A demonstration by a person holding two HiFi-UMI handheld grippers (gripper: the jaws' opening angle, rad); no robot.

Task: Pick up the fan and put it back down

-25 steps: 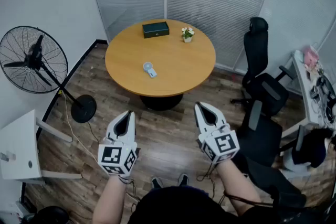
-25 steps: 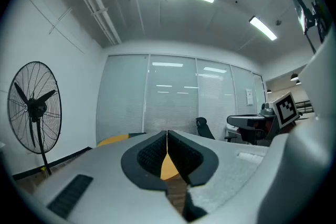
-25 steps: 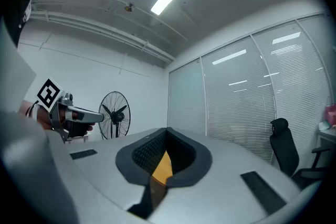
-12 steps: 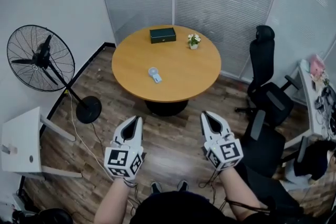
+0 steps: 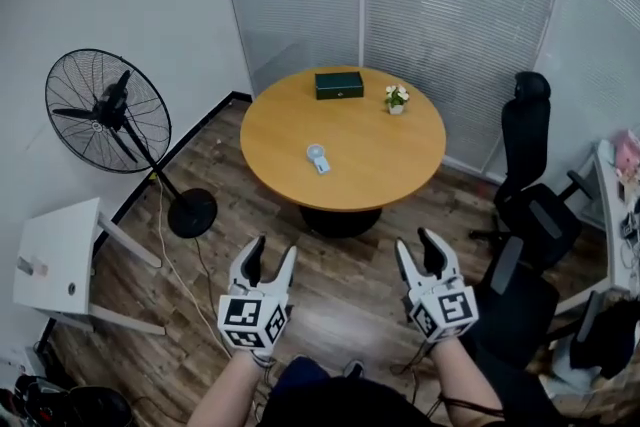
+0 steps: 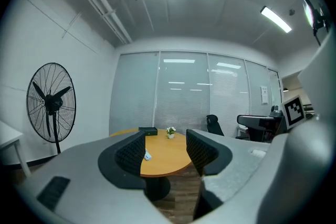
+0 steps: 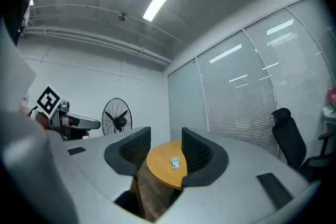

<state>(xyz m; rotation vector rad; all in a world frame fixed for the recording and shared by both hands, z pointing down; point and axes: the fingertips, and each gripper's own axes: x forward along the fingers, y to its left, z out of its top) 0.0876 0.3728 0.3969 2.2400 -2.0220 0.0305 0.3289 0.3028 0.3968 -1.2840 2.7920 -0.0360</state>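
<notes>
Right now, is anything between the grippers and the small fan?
Nothing visible. Left gripper and right gripper, jaws opening and empty, face the table across bare floor; the small fan lies clear, box and flowerpot beyond.

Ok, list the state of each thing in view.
Left gripper: jaws opening, empty.
Right gripper: jaws opening, empty.
Handheld fan: lying on round table, untouched.
Pedestal fan: upright, blades not spinning.
Dark box: closed.
Flower pot: upright.
</notes>
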